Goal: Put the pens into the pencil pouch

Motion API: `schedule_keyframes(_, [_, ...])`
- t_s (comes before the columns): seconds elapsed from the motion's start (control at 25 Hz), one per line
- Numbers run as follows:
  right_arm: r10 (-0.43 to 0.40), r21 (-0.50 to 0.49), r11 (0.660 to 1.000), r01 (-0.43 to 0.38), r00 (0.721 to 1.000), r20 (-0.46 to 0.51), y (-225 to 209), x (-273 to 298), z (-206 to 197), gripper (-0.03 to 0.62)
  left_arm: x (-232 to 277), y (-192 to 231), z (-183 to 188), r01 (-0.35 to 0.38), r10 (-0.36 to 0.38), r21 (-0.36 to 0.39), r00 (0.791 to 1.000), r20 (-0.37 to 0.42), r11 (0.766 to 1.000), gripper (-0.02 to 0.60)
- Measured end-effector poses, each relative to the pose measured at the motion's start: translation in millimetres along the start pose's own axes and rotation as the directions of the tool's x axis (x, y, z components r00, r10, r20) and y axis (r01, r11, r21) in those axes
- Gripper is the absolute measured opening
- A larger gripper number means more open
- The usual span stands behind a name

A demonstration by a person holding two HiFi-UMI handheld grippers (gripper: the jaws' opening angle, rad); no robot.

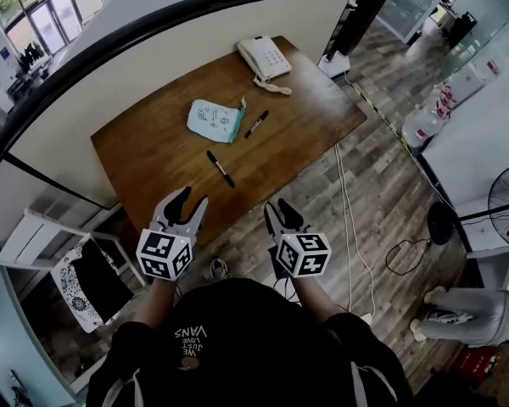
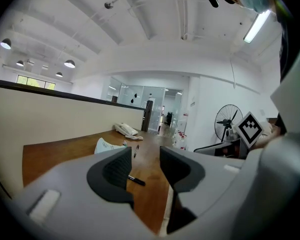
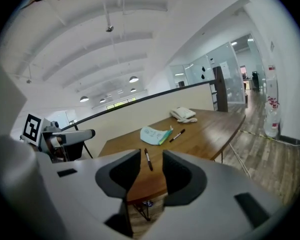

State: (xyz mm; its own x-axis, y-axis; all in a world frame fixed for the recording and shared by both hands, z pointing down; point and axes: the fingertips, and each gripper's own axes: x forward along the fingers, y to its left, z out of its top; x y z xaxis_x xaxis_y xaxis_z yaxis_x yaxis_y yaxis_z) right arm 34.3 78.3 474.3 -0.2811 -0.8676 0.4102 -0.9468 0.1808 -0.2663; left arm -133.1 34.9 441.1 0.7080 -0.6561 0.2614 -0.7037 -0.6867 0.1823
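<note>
Head view first: the left gripper (image 1: pixel 191 200) and the right gripper (image 1: pixel 280 210) hang side by side over the floor, just short of the near edge of the wooden table (image 1: pixel 305 134); both point toward it, both sets of jaws apart with nothing in them. On the table the pale blue pencil pouch (image 1: pixel 214 119) lies toward the far side; the far pen (image 1: pixel 256 124) sits just to its right, the near pen (image 1: pixel 220 168) lies alone closer to the grippers; a white telephone (image 1: pixel 264 58) rests at the far right corner.

Over to the left gripper view: the left gripper (image 2: pixel 145 159) shows its dark pads wide apart and empty; through the gap the near pen (image 2: pixel 136 180) lies on the wood, well beyond the tips; further off sit the pencil pouch (image 2: pixel 107 145), the far pen (image 2: pixel 136 150) and the telephone (image 2: pixel 126 129); a standing fan (image 2: pixel 227 119) shows off to the right.

Now the right gripper view: the right gripper (image 3: pixel 151 159) has its jaws parted too, gripping nothing; the near pen (image 3: pixel 148 160) lines up in the gap but lies out on the table, apart from the pads; beyond it the pencil pouch (image 3: pixel 155 134), with the far pen (image 3: pixel 177 135) beside it on the right, and the telephone (image 3: pixel 184 114) at the far end.
</note>
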Motion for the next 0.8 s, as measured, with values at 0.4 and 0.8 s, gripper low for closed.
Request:
schedule_keyframes(0.4, [0.007,-0.110,0.994,-0.020,0.993,-0.114,8.2,58.5,-18.9,0.101,29.0,30.8,-15.5,0.034,-0.036,-0.036,0.998,-0.049,0.999,0.163])
schedule_keyframes(0.8, [0.172,-0.269,0.930,-0.249,0.945,-0.279,17.0,139.5,-33.2,0.102,45.2,63.7,-16.2,-0.122,0.119,-0.090,0.992,-0.033,0.988,0.163])
